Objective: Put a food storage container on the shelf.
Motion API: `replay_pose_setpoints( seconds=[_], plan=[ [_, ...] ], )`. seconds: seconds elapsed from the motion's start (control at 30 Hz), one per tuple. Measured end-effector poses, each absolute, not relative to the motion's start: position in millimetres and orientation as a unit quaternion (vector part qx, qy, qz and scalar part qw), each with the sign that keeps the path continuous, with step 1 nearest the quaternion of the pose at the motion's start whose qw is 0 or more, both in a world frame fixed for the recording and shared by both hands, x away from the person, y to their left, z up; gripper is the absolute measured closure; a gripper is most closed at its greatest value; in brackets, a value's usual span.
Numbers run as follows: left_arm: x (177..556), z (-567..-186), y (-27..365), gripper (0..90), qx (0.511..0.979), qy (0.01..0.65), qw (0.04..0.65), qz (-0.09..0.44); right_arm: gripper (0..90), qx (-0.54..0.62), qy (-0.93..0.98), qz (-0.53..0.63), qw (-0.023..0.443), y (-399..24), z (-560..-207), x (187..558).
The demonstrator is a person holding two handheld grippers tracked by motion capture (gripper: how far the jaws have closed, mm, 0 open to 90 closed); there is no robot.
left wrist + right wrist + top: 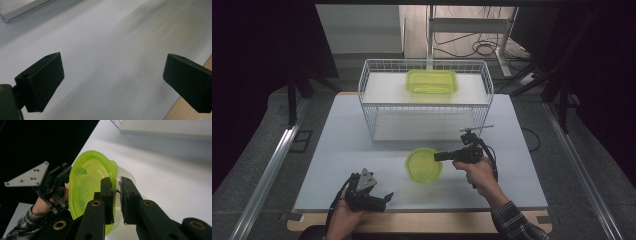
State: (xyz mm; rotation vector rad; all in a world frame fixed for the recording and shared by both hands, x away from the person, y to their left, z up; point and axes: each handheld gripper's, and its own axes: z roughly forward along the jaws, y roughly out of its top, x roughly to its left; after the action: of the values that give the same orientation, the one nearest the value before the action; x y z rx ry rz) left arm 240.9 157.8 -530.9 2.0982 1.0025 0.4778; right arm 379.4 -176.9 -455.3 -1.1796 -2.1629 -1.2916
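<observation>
Container: a round, shallow bowl (pixel 424 165) with a translucent lime-green lid and a clear body, seen in the right gripper view (pixel 91 185) as a smooth dished lid with a raised, slightly wavy rim over a colourless base. No brand, label or writing can be read on it.

Position: in the high view the bowl sits over the near middle of the white table (pixel 337 150), in front of the wire basket (pixel 372 100), slightly left of the right gripper (pixel 437 156).

Right gripper (pixel 117 191): jaws drawn close together, clamped on the bowl's rim at its right edge, one jaw on the green lid side and the other on the clear side. The bowl appears tilted in this view.

Left gripper (pixel 384 199): held at the near left of the table, well apart from the bowl. In the left gripper view (pixel 112 75) its jaws stand wide with bare table between them.

Other items: a rectangular green lidded container (pixel 432 81) lies on the upper shelf of the basket, at the far side.
</observation>
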Motion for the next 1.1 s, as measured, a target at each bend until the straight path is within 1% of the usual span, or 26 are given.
replay_pose_setpoints(
  seconds=[0.33,0.73,1.1],
  plan=[
    [240.9,-530.9,157.7,3.3,0.819,0.392,0.377,0.185,80.9,-0.419,-0.753,-0.477,0.173,-185.7,-434.7,380.6],
    [241.1,-530.8,158.2,3.1,0.819,0.392,0.377,0.184,80.9,-0.412,-0.748,-0.497,0.155,-193.0,-406.2,384.5],
    [243.5,-530.4,164.4,2.1,0.804,0.403,0.408,0.160,80.9,-0.409,-0.739,-0.517,0.139,-200.7,-372.8,389.4]
  ],
)
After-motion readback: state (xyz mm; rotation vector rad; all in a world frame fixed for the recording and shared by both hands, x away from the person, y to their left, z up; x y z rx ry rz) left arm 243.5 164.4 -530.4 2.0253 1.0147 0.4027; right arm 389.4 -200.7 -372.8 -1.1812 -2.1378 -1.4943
